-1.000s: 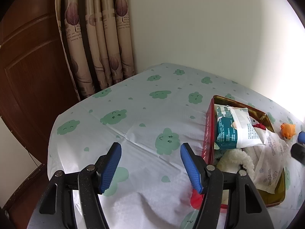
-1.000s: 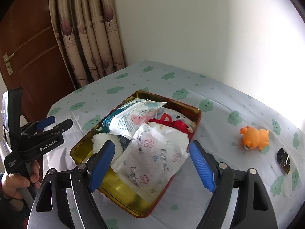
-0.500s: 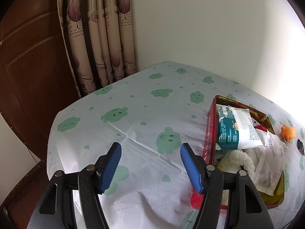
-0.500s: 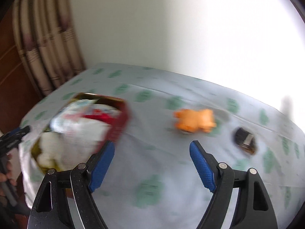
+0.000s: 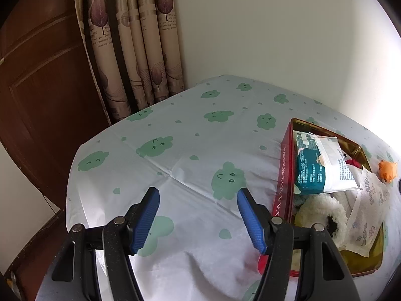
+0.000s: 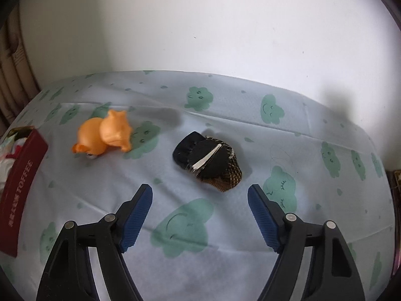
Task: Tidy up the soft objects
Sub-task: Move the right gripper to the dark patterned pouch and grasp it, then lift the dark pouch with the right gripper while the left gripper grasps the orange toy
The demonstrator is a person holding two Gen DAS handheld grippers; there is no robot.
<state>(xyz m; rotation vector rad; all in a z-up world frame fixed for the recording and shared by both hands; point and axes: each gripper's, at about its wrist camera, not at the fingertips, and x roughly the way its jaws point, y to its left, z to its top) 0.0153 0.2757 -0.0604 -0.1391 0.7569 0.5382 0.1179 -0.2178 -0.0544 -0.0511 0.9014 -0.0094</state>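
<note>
Soft things mostly sit packed in the tin (image 5: 285,175): packets (image 5: 323,165), a fleecy piece (image 5: 320,210). Two remain on the table (image 6: 225,263): an orange toy (image 6: 105,135) at ten o'clock from the right claw (image 6: 200,200), and a dark hair clip (image 6: 210,160) at twelve. Right claw is closing, nothing between its jaws; left claw (image 5: 198,213) hangs apart, empty. What lies under the packets is hidden.
</note>
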